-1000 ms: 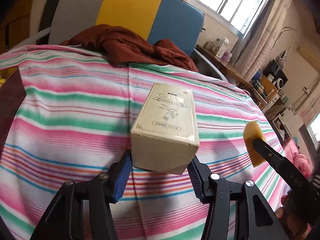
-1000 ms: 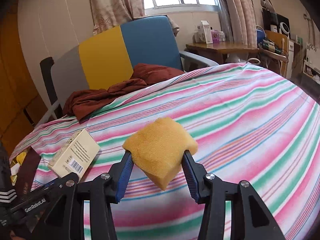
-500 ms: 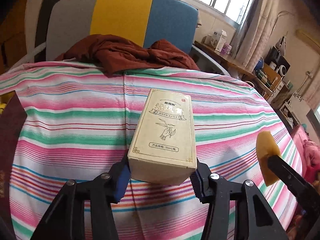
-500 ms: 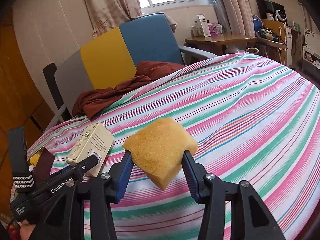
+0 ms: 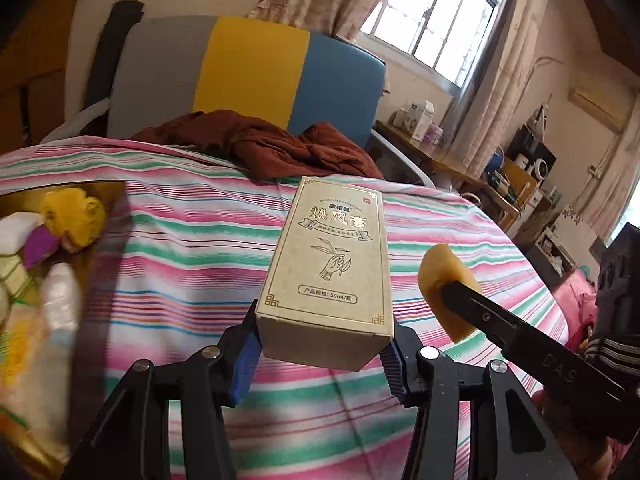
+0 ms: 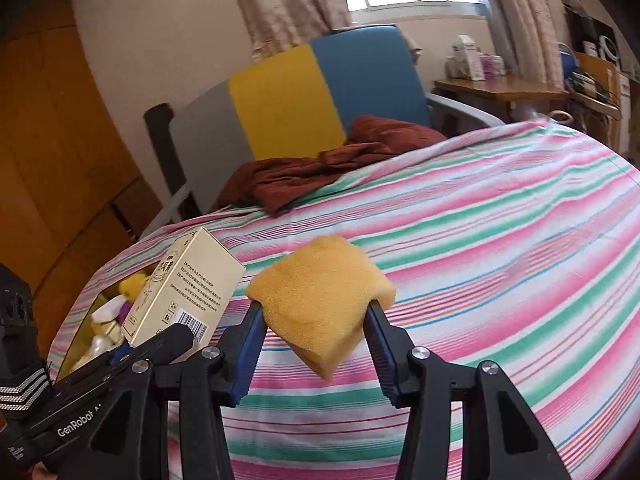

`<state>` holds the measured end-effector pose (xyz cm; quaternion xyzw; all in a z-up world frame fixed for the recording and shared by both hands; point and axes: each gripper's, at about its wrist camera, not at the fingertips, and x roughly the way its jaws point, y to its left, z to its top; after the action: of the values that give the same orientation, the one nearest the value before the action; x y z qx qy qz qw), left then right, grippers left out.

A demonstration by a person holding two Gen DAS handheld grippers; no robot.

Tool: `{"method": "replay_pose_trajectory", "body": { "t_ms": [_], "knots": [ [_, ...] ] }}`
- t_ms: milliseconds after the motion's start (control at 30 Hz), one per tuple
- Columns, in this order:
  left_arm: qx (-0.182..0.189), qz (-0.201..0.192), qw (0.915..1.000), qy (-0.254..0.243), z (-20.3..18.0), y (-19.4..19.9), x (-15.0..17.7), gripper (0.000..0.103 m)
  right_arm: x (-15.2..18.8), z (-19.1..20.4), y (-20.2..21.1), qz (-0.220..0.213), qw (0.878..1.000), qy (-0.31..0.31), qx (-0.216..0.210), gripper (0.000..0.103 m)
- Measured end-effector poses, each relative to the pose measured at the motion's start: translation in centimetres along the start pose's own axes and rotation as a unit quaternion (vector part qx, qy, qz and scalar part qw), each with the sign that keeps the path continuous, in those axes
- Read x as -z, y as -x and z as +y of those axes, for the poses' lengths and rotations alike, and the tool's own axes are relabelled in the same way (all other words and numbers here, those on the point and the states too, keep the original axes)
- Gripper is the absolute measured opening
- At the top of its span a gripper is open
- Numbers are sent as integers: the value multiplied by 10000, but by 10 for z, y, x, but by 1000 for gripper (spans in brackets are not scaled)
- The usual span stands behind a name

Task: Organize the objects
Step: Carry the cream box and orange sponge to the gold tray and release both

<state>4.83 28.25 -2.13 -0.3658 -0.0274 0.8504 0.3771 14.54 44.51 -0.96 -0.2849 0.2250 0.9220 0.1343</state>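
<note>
My left gripper (image 5: 320, 354) is shut on a beige carton box (image 5: 330, 264) with gold print, held above the striped tablecloth (image 5: 192, 264). My right gripper (image 6: 314, 338) is shut on a yellow sponge (image 6: 320, 296), also held above the cloth. In the left wrist view the sponge (image 5: 444, 292) and the right gripper's finger (image 5: 504, 326) show at the right. In the right wrist view the box (image 6: 188, 292) and the left gripper show at the lower left. A gold-walled container (image 5: 108, 196) with several small items lies at the left edge of the table.
A grey, yellow and blue chair (image 5: 248, 76) stands behind the table with a dark red garment (image 5: 264, 144) draped onto the cloth. A wooden desk (image 6: 500, 90) with bottles and cartons stands by the window at the right. Wooden cabinets (image 6: 52, 168) are on the left.
Both grippers have moved left with their loads. The container of small items has come into view at the left, and the box now sits closer to it.
</note>
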Motion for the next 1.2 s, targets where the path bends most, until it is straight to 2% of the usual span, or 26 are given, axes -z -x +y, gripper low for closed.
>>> {"method": "replay_pose_trajectory", "body": {
  "t_ms": [267,500,667,800,900,1000,1067,1100,1200],
  "knots": [
    [-394,-433,9970,507,71,65,0,53,3,87,-10,181,9948,703,-715,50],
    [-917,-416,9888,1098,152,96,9,53,6,171,-30,369,9818,1298,-1336,50],
    [-1139,-170,9837,1384,195,95,11,53,7,218,-55,516,9733,1691,-1461,50],
    [-1196,53,9818,1473,216,86,9,53,9,245,-78,643,9690,1960,-1356,54],
    [-1349,121,9790,1525,224,81,7,52,13,260,-105,959,9645,2055,-1352,57],
    [-1530,64,9733,1710,231,85,10,63,18,265,-124,1288,9628,2038,-1217,57],
    [-1490,-35,9729,1770,232,96,15,78,18,261,-121,1201,9662,1923,-1227,61],
    [-1531,-101,9719,1786,231,102,17,83,18,260,-119,1165,9666,1867,-1316,65],
    [-1612,-436,9695,1796,226,119,22,87,18,253,-110,1096,9685,1764,-1374,65]
  ]
}}
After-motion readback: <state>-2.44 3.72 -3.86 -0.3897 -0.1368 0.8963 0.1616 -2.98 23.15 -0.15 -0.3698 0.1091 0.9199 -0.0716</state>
